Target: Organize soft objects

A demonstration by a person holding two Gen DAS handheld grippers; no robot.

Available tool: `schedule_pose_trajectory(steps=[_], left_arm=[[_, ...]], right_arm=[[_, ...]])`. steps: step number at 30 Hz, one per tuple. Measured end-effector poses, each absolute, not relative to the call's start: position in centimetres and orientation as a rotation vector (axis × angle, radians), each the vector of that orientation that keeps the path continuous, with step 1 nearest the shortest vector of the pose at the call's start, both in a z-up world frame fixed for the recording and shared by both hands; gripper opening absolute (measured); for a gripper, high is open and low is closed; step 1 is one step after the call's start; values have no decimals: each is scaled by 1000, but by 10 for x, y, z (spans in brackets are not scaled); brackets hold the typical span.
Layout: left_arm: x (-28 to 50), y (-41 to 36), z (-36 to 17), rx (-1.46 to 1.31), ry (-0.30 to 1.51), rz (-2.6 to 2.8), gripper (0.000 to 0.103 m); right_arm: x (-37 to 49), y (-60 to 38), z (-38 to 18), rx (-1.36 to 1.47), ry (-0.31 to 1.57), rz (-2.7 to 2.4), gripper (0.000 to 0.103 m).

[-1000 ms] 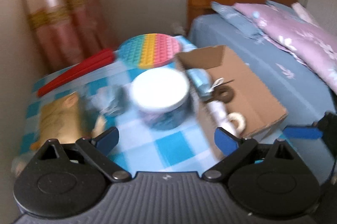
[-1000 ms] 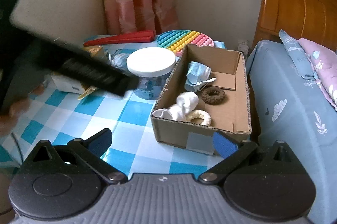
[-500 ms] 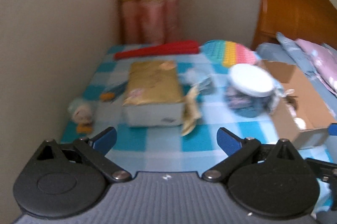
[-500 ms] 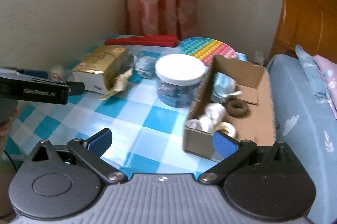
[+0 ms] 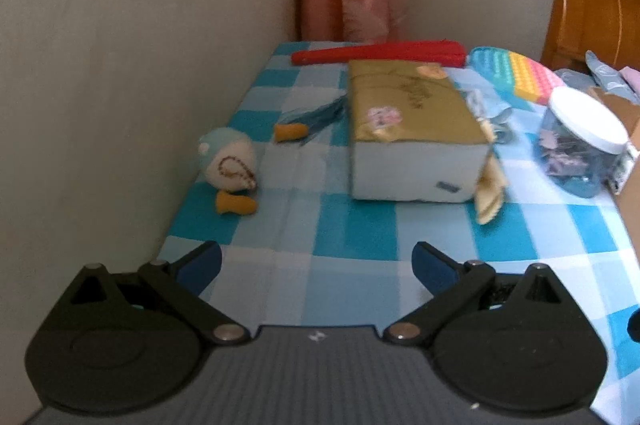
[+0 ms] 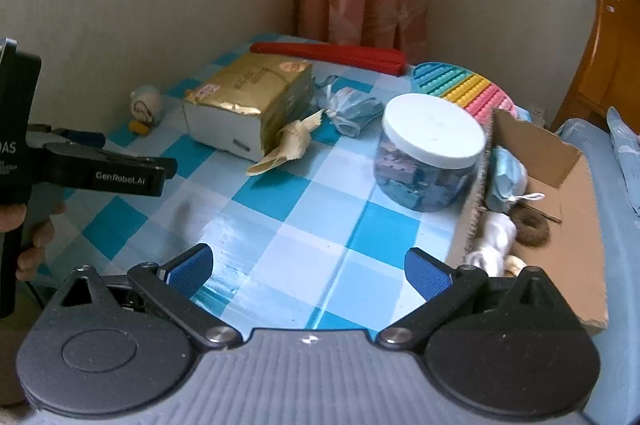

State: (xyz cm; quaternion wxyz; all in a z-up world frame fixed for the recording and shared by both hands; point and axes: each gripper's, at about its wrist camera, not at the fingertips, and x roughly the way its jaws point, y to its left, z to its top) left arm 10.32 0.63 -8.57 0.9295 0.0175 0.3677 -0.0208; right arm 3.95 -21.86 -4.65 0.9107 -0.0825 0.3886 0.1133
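The left tool hung low over the near edge of the blue-and-white checked tabletop, its blue-padded fingers spread wide apart with nothing between them. Ahead of it and to the left, close to the wall, lay a small round plush toy, pale blue and cream with orange feet. A second orange piece and a bit of crumpled blue fabric lay a little farther back, just beside a gold-wrapped rectangular box. Behind the box a long red folded item stretched across the far edge, next to a round rainbow-coloured silicone bubble mat.

The right tool was likewise spread open and empty, hovering above the tabletop's near side. To its right stood an open brown cardboard box holding a light blue face mask, white soft pieces and a brown ring-shaped scrunchie. A clear plastic jar with a white lid stood touching the cardboard box's left wall. In the right wrist view the left tool appeared at the far left, gripped by a hand.
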Motion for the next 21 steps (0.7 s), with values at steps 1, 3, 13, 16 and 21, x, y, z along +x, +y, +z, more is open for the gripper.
schedule_pose_trajectory(steps=[1,3,13,16,21], left_arm=[[105,9,-88,35,758,-41,101],[109,13,-93,29,763,-40,101],[118,24,-104,-23,781,-34,101],[116,23,-104,-8,772,-29,103],[127,26,-105,-12,759,-27,103]], right_arm=[[42,-216,-48,-174,805,236,103],[48,-212,-51,-171,814,242,103],[70,-200,-63,-141,828,284,103],[75,-199,-64,-120,816,293,103],[85,-199,-69,-75,833,315,103]])
